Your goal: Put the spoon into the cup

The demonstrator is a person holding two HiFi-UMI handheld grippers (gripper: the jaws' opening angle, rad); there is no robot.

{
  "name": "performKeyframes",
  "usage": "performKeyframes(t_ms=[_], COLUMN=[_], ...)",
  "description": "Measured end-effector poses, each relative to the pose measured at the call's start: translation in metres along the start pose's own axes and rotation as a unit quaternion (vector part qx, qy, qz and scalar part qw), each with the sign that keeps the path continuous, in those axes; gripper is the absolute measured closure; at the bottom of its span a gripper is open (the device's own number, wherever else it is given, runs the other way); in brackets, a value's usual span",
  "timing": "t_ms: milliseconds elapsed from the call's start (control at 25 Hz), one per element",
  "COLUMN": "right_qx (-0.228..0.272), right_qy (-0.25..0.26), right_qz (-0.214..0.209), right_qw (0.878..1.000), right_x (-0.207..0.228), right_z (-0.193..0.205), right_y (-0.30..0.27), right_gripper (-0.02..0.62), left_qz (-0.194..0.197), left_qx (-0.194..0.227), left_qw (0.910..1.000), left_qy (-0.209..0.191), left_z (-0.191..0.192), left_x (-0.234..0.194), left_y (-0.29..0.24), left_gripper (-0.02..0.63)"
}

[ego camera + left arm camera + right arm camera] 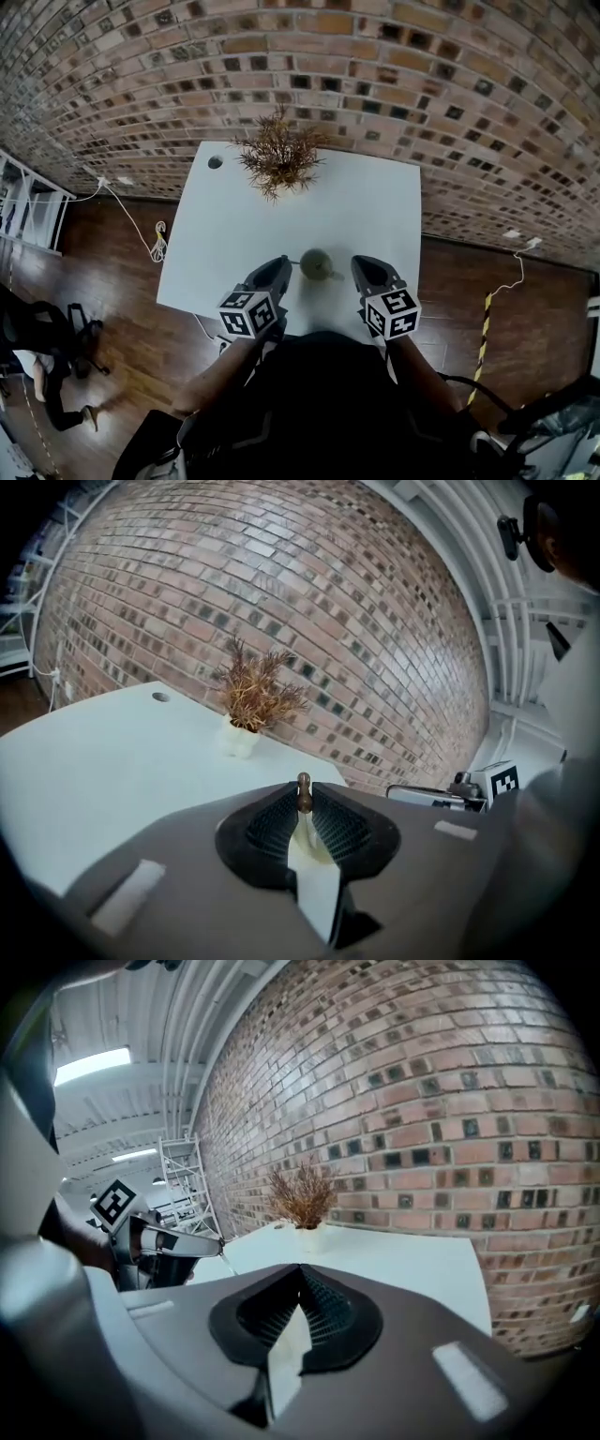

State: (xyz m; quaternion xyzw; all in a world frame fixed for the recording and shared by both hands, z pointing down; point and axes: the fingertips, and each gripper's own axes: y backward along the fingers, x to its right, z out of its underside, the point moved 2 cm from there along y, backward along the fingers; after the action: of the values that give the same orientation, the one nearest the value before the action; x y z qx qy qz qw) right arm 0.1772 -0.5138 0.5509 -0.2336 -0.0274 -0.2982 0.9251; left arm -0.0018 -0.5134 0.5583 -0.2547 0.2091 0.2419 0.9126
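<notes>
Left gripper pinches brown-knobbed slim spoon; olive round cup just right of its tips, mid-frame. Right gripper closed, empty, cup's other side.

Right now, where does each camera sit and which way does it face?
Head view: on the person's head, looking steeply down at the white table, cup and dried plant; both arms, the left gripper and right gripper show.
Left gripper view: on that gripper, looking along its jaws, shut on the spoon, toward the brick wall; right gripper at right.
Right gripper view: on that gripper, looking along its closed, empty jaws toward the wall; left gripper at left.
Shared: all three see the plant and table.
</notes>
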Motion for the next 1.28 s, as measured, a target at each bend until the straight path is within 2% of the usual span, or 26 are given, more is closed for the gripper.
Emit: performKeyframes(t_ms=[200, 480, 1280], right_qx=[-0.046, -0.079, -0.08], right_qy=[-0.019, -0.056, -0.056], right_qz=[0.01, 0.022, -0.015], right_qw=[0.999, 0.995, 0.995], right_x=[0.007, 0.018, 0.021], right_z=[0.032, 0.064, 0.066], right_y=[-0.023, -0.033, -0.036], right_gripper=[0.589, 0.589, 0.589], left_qz=[-0.024, -0.037, -0.052], left_qx=[-0.015, -0.034, -0.051], left_qw=[0.9996, 0.9986, 0.9961], left_qy=[-0.007, -0.019, -0.05], left_z=[0.013, 0.026, 0.038], left_x=[-0.009, -0.01, -0.012], left_y=[-0.009, -0.031, -0.049], left_gripper=[0.565, 0.565, 0.555])
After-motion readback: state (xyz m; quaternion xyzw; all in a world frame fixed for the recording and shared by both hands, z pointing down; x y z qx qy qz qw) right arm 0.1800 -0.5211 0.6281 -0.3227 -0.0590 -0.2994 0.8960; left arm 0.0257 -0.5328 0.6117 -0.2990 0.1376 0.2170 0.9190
